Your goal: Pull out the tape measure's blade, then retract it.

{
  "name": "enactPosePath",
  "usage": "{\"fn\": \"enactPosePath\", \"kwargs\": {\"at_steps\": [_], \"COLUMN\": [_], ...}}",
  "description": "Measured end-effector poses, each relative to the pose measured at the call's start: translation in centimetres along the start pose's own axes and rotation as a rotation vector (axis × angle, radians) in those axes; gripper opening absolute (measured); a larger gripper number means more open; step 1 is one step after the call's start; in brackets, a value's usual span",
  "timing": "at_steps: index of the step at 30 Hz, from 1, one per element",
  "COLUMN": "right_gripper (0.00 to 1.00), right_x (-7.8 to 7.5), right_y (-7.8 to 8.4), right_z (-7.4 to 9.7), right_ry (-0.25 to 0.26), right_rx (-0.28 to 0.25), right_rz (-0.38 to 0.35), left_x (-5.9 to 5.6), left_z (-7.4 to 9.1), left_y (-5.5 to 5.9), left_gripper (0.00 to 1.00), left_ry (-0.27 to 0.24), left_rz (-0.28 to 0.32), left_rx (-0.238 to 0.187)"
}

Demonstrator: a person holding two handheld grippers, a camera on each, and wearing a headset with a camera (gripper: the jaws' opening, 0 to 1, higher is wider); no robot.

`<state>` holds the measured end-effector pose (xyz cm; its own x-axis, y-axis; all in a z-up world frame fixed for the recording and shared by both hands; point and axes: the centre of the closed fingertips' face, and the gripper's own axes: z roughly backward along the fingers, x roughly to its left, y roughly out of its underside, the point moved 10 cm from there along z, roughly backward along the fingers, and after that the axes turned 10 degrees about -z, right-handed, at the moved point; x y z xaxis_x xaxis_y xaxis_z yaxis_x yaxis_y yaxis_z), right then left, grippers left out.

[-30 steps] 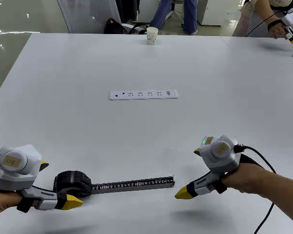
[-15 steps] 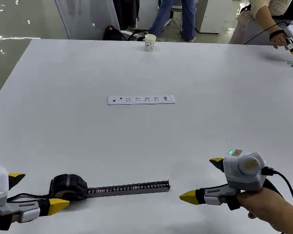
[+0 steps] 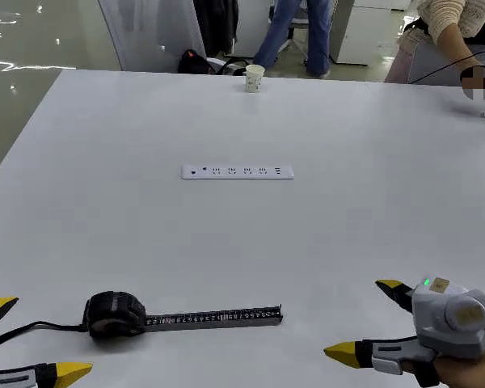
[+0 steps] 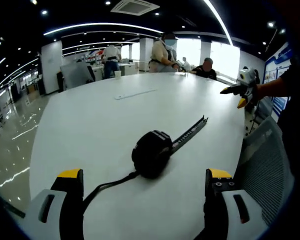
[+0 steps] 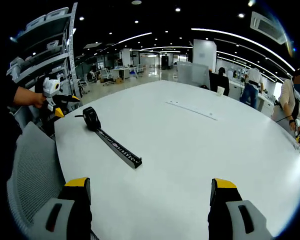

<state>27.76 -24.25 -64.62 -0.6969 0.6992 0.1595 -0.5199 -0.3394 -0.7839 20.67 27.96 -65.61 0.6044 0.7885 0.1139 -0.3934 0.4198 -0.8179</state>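
The tape measure (image 3: 113, 314) lies on the white bench (image 3: 347, 202) at its near left, with its blade (image 3: 214, 317) drawn out flat toward the right. The left tool (image 3: 35, 337) sits just left of the case, spread wide and empty. The right tool (image 3: 358, 318) is beyond the blade's tip, apart from it, also wide and empty.

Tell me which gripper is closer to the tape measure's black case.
The left gripper, just beside the case; the right gripper sits beyond the blade tip.
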Motion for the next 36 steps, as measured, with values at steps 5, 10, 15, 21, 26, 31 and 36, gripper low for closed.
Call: {"fn": "enactPosePath", "kwargs": {"at_steps": [5, 10, 15, 21, 26, 31, 36], "right_gripper": [0.99, 0.99, 0.99, 0.99, 0.99, 0.99, 0.99], "right_x": [0.4, 0.8, 1.2, 1.5, 1.6, 1.6, 1.7], "right_y": [0.9, 2.4, 4.1, 4.5, 4.4, 4.6, 4.6], "right_z": [1.0, 2.1, 2.6, 2.7, 2.8, 2.9, 3.0], "right_ry": [0.01, 0.052, 0.06, 0.055, 0.053, 0.055, 0.057], "right_rx": [-0.003, -0.023, -0.007, 0.001, -0.007, -0.009, -0.004], "right_rz": [-0.003, -0.01, -0.027, -0.015, -0.018, -0.03, -0.03], "left_x": [-0.5, -0.4, -0.8, -1.1, -1.0, -0.8, -0.7], "left_z": [1.3, 1.7, 1.7, 1.5, 1.6, 1.8, 1.6], "left_y": [0.4, 1.1, 1.1, 1.3, 1.3, 1.4, 1.4], "left_gripper": [0.99, 0.99, 0.99, 0.99, 0.99, 0.99, 0.99], "left_ry": [-0.007, -0.006, -0.003, 0.003, 0.0, 0.0, 0.002], "left_rz": [-0.006, -0.008, 0.001, 0.01, 0.007, 0.009, 0.017], "left_rx": [0.006, 0.016, -0.002, 0.0, 0.002, 0.007, 0.011]}}
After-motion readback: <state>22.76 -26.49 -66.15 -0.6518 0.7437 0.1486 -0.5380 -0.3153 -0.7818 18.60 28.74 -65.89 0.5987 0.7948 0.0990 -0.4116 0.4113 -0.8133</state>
